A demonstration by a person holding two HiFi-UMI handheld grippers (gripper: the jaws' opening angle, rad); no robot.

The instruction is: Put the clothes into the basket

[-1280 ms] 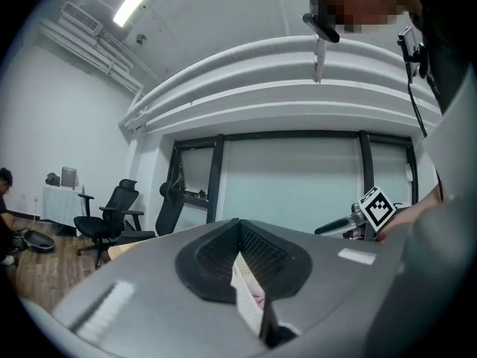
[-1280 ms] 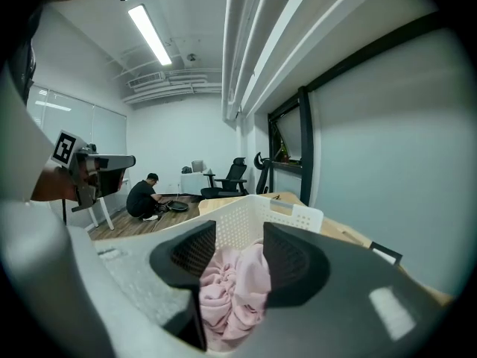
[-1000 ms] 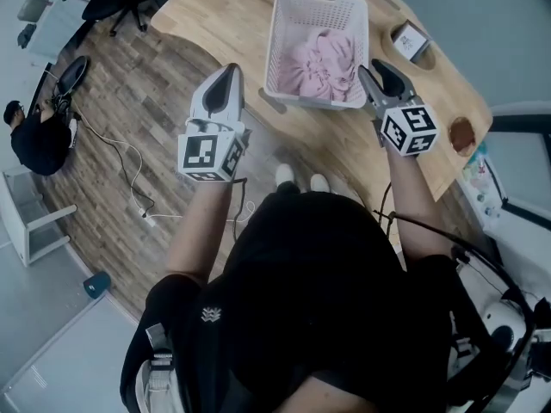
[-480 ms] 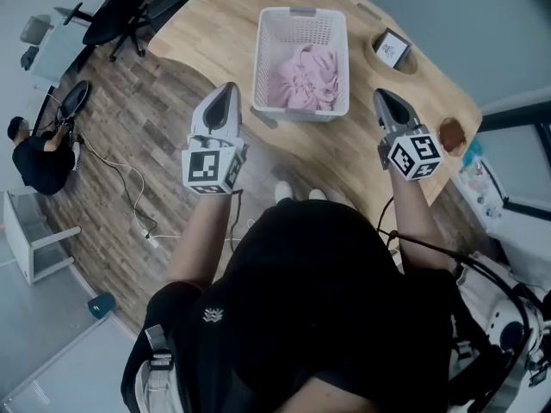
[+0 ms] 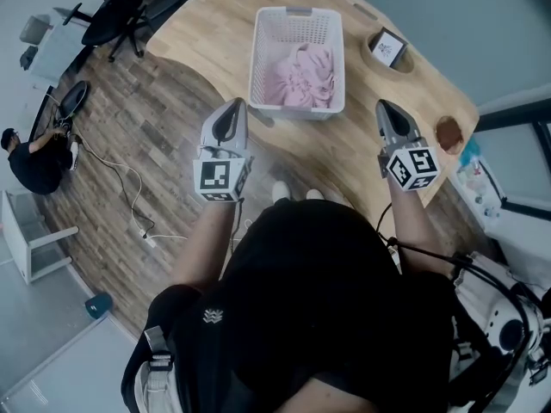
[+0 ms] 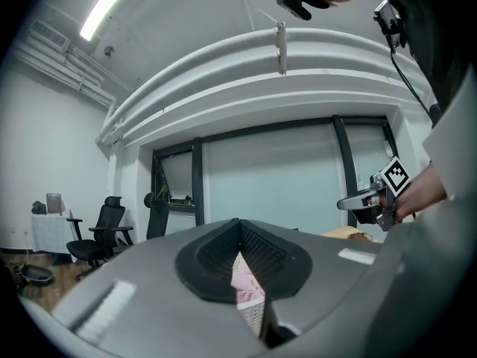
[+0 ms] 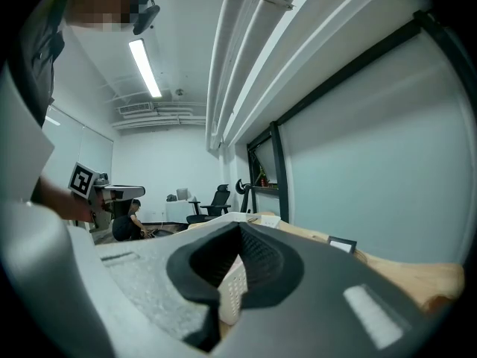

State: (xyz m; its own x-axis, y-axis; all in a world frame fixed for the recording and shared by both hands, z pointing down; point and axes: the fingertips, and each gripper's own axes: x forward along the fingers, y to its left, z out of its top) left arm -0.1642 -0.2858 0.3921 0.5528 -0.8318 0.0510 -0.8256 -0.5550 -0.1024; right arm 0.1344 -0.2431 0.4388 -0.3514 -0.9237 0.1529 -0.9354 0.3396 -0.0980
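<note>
Clothes (image 5: 301, 76) lie in basket (image 5: 297, 12), none seen outside it; left tool (image 5: 234, 104) is closed empty, right tool (image 5: 384, 106) just closed empty.

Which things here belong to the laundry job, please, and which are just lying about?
Job: white plastic lattice basket; crumpled pink clothes inside it; left gripper and right gripper, both shut, empty.
Lying about: small dark-framed picture; brown round object; black office chair.

Soft, crumpled pink cloth (image 5: 303, 74) in a white perforated plastic basket (image 5: 258, 58) on a pale, smooth, matt wooden tabletop (image 5: 215, 33), above a rough-grained dark wood-plank floor (image 5: 138, 127).
</note>
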